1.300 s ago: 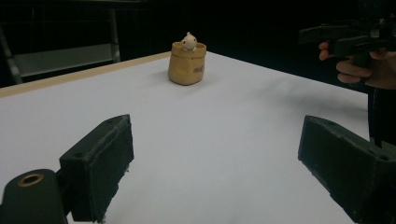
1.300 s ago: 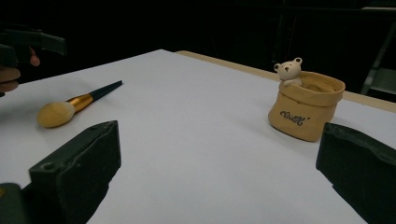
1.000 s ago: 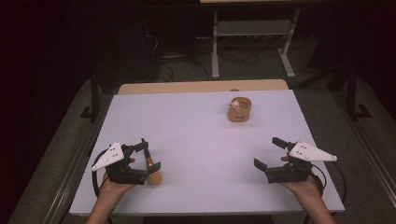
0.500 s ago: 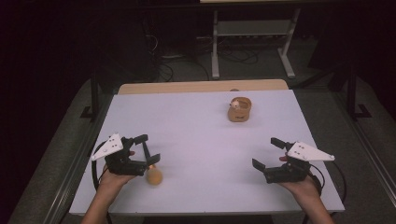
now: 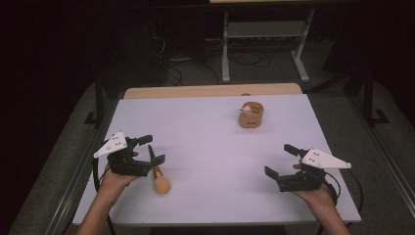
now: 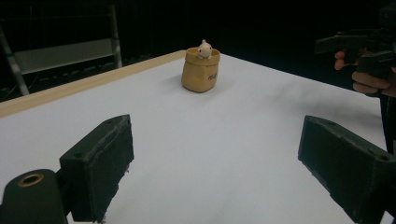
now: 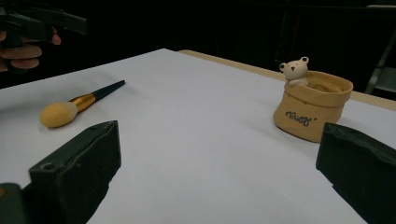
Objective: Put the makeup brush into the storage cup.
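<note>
The left gripper point(image 5: 147, 149) is held with its jaws spread wide and empty just above the near left part of the table point(image 5: 205, 142); the brush point(image 5: 157, 177) is laid flat on the table just beside it, its round tan head toward the near edge and its dark handle under the gripper's nearer jaw. The right gripper point(image 5: 281, 160) is held at the near right, jaws likewise wide and empty. The pot point(image 5: 251, 115) with a small bear at its rim is set upright toward the far edge, well apart from both.
</note>
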`<state>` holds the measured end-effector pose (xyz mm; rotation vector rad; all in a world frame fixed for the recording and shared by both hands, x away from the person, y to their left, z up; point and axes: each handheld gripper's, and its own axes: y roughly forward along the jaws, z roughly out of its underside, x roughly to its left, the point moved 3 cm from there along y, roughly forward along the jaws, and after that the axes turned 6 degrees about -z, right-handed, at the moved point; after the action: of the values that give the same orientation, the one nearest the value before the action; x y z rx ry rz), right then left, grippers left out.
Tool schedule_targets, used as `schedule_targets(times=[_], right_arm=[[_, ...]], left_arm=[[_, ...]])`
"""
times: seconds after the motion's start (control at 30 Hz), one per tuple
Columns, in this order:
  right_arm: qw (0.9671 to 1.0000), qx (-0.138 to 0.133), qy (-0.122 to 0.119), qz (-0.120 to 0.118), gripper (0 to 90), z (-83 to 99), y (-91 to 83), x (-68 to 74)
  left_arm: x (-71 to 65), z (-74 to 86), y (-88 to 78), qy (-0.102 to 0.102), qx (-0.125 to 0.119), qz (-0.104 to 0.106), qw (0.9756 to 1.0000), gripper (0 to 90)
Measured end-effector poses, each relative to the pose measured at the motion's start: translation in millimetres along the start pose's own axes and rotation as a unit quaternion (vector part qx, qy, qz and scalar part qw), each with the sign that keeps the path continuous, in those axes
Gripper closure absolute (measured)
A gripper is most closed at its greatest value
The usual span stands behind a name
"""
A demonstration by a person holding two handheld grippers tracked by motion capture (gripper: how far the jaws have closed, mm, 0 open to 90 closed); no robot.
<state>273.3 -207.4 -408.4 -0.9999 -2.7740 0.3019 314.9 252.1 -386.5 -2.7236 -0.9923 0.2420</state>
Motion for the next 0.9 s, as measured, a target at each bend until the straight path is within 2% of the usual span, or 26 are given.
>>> schedule_targets(times=[0.37,0.47,0.9], right_arm=[[1.0000,-0.003,0.001,0.000,0.0,-0.4,-0.4,0.1],[1.0000,-0.002,0.002,0.000,0.0,-0.3,-0.9,0.1],[1.0000,-0.002,0.002,0.001,0.0,-0.3,-1.1,0.3]], left_arm=[[5.8,-8.1,4.3,0.015,0.030,-0.001,0.9994,10.0],[8.8,-11.5,6.0,0.022,0.047,-0.004,0.9987,10.0],[16.8,-16.3,10.5,0.029,0.084,-0.007,0.9960,10.0]])
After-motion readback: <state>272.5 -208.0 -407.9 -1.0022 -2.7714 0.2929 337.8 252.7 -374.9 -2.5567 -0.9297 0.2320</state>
